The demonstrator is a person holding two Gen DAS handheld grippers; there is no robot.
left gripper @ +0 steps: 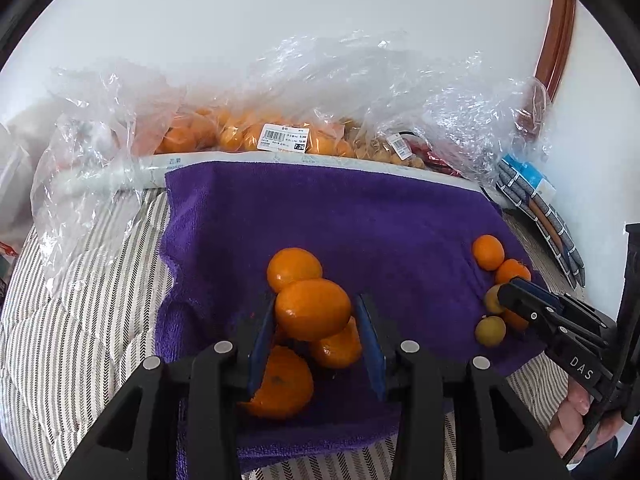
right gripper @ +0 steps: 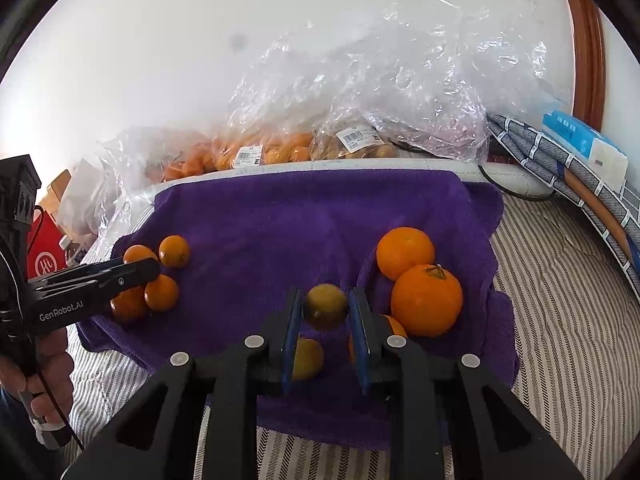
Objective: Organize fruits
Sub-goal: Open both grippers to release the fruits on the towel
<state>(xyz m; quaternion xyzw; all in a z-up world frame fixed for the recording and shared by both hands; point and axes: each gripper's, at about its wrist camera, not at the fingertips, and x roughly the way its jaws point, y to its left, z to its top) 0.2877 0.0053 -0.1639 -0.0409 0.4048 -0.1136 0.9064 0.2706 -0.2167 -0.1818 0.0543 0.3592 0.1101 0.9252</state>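
Observation:
A purple towel (left gripper: 320, 208) (right gripper: 304, 216) lies on a striped bed. My left gripper (left gripper: 316, 312) is shut on a large orange (left gripper: 313, 309), above several other oranges (left gripper: 294, 268) on the towel's left part. My right gripper (right gripper: 325, 307) is shut on a small yellow-green fruit (right gripper: 326, 306); another such fruit (right gripper: 307, 358) lies under it. Two big oranges (right gripper: 426, 300) lie just right of it. In the right wrist view the left gripper (right gripper: 132, 272) hovers over its orange pile (right gripper: 162, 292). In the left wrist view the right gripper (left gripper: 520, 296) is over the small fruits (left gripper: 490, 330).
Clear plastic bags (left gripper: 280, 136) (right gripper: 272, 152) of oranges and small fruits with price labels lie along the towel's far edge by a white wall. Folded grey cloth and a blue box (right gripper: 580, 140) sit at far right. A red bag (right gripper: 44, 252) stands at left.

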